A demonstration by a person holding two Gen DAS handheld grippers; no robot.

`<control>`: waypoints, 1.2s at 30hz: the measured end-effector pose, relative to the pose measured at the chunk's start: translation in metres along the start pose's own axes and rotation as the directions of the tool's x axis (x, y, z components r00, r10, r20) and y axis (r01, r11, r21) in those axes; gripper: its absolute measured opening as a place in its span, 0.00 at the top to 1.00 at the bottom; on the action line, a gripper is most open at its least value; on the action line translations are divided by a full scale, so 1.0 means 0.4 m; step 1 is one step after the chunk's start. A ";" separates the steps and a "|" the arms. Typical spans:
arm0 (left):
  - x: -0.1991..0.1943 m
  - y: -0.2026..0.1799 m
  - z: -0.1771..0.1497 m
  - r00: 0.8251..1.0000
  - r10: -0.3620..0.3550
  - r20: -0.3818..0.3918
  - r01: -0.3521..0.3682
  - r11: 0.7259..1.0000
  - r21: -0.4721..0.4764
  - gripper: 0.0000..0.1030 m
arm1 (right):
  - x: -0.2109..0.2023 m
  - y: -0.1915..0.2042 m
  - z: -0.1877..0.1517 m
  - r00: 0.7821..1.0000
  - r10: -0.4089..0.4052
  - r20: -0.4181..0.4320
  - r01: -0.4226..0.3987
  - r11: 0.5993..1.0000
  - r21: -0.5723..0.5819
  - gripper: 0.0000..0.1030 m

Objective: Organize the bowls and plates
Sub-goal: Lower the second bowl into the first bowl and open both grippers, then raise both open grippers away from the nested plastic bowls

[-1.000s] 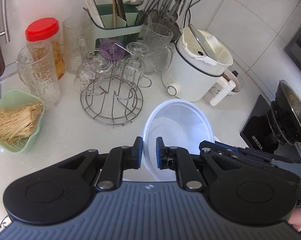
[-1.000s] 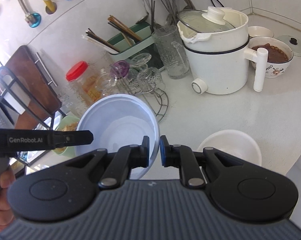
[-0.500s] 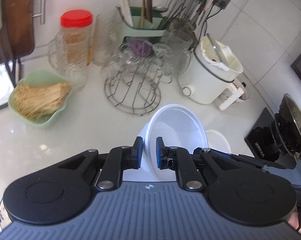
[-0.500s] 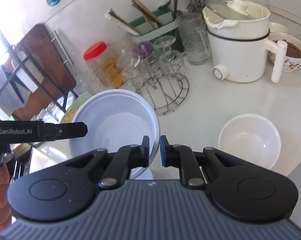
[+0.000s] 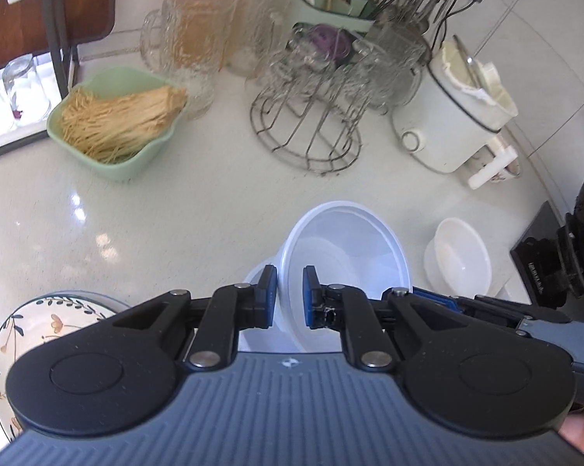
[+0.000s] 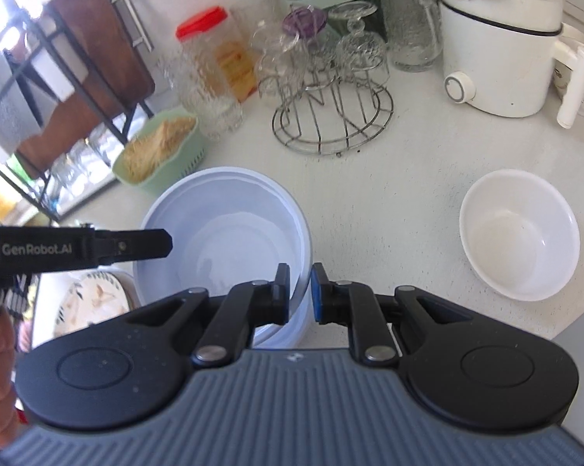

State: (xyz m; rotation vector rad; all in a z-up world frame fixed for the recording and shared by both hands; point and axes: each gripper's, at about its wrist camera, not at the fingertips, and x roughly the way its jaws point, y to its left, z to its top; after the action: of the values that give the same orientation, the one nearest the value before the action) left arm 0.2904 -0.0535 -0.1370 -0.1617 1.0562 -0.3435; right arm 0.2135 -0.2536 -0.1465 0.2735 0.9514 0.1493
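Observation:
A translucent white plastic bowl [image 5: 346,248] hangs tilted just above the counter, gripped on both sides. My left gripper [image 5: 290,283] is shut on its left rim, and my right gripper [image 6: 299,283] is shut on the opposite rim. The rim of a second pale bowl [image 5: 259,275] shows under it; I cannot tell if they touch. A smaller white bowl [image 6: 521,233] sits upright on the counter to the right. A floral plate [image 5: 39,322] lies at the near left, partly hidden by my left gripper body.
A green basket of noodles [image 5: 117,124], a red-lidded jar [image 5: 202,19], a wire rack of glasses [image 5: 307,124] and a white electric pot [image 5: 455,116] line the back. A black stove with a pan [image 5: 571,256] stands at the right.
Both grippers have carried the translucent bowl down and toward the near left of the counter. The floral plate and the small white bowl have come into view.

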 end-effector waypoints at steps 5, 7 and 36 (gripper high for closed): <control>0.023 0.014 -0.016 1.000 0.011 -0.029 -0.011 1.000 0.003 0.86 | 0.026 -0.002 -0.010 0.999 0.002 -0.040 -0.002 1.000 0.010 0.85; 0.034 0.022 -0.025 0.999 0.011 -0.048 -0.011 1.000 -0.002 0.86 | 0.031 -0.001 -0.016 0.999 0.002 -0.049 -0.001 1.000 0.015 0.85; -0.153 0.008 0.045 0.993 0.008 0.120 -0.014 0.999 0.047 0.56 | -0.136 0.023 0.048 0.981 -0.030 0.193 0.023 0.999 0.040 0.47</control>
State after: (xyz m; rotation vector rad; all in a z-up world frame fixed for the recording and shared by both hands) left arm 0.2795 -0.0295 -0.0788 -0.1325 0.9290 -0.3447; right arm 0.1981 -0.2612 -0.0908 0.3038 0.7649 0.0787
